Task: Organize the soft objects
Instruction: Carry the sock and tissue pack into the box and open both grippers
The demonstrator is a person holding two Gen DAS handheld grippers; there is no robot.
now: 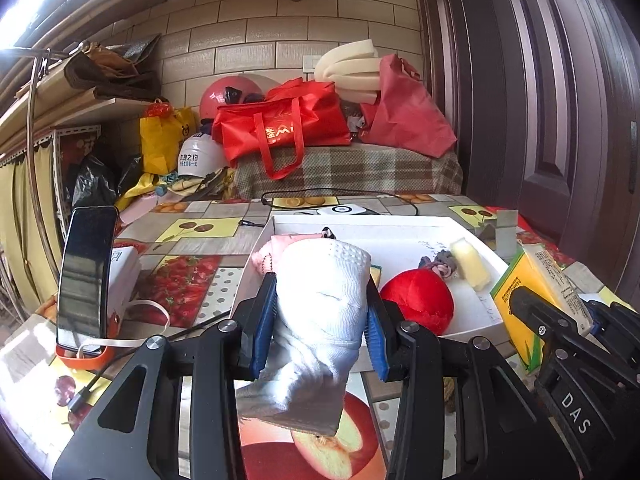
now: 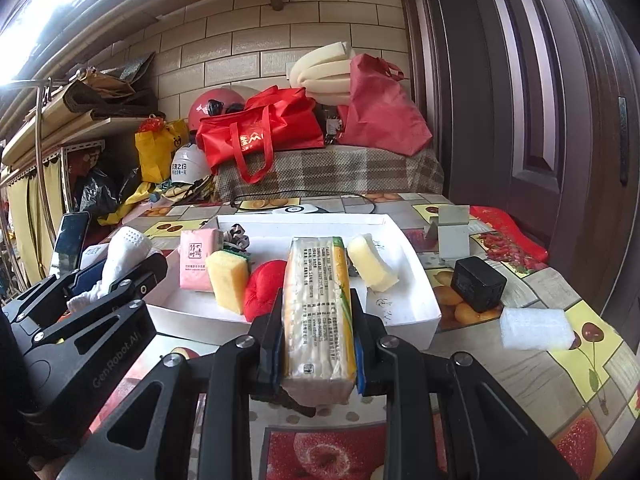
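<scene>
Two items are in transit, neither yet deposited. The left gripper (image 1: pixel 322 320) pinches a bunched white knitted sock (image 1: pixel 324 300) between its blue pads, held above the near left edge of the shallow white cardboard tray (image 2: pixel 412 256). The right gripper (image 2: pixel 318 344) clamps a yellow-and-green plastic-wrapped pack of tissues (image 2: pixel 318 304) upright, just before the tray's near wall.

Already lying in the tray: a pink tissue packet (image 2: pixel 196 260) at the far left, a yellow sponge with a green scouring layer (image 2: pixel 228 280) beside it, a round red plush ball (image 2: pixel 264 288) in the middle, a pale yellow foam block (image 2: pixel 372 264) at the right, and a grey fabric scrunchie (image 2: pixel 236 238) behind.

Outstanding: a white foam block (image 2: pixel 534 328) rests on the fruit-patterned tablecloth (image 2: pixel 520 380), well right of the tray. I judge the sorting well past half done, with both held items and that block remaining.
</scene>
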